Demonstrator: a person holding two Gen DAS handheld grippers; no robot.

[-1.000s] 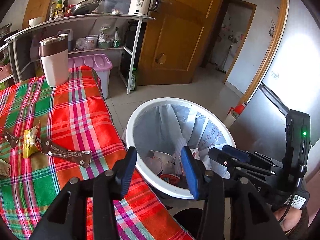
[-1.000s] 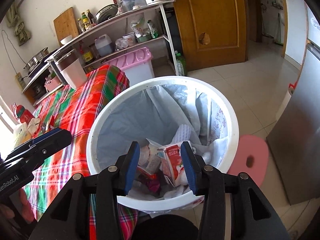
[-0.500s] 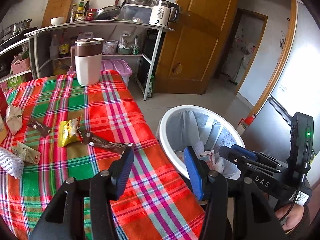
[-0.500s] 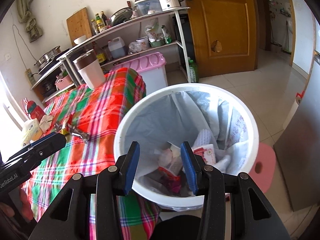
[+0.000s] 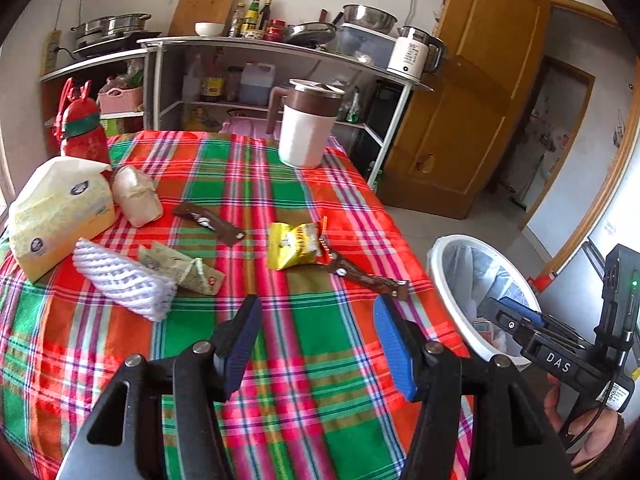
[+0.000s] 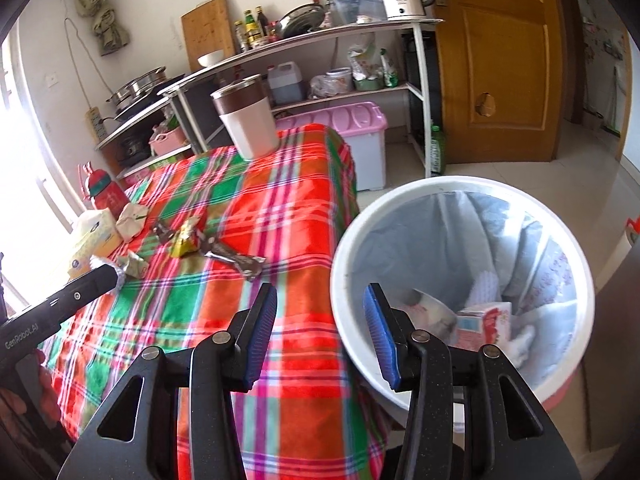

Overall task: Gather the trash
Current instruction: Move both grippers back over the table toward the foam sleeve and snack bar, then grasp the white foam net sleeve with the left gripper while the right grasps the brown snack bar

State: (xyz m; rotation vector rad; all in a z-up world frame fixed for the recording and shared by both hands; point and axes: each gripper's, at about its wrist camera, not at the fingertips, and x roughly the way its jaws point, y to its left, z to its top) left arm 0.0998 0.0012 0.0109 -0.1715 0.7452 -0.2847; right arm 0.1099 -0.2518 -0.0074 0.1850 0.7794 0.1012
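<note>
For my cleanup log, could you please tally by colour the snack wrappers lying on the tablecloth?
Brown wrappers: 2, one mid-table, one near the bin-side edge
Yellow wrapper: 1
Pale green wrapper: 1
Total: 4

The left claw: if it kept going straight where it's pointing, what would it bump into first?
Probably the plaid tablecloth. The open, empty left claw tilts down at bare cloth. Nearest beyond are the brown wrapper and yellow snack packet, though depth is unclear.
</note>
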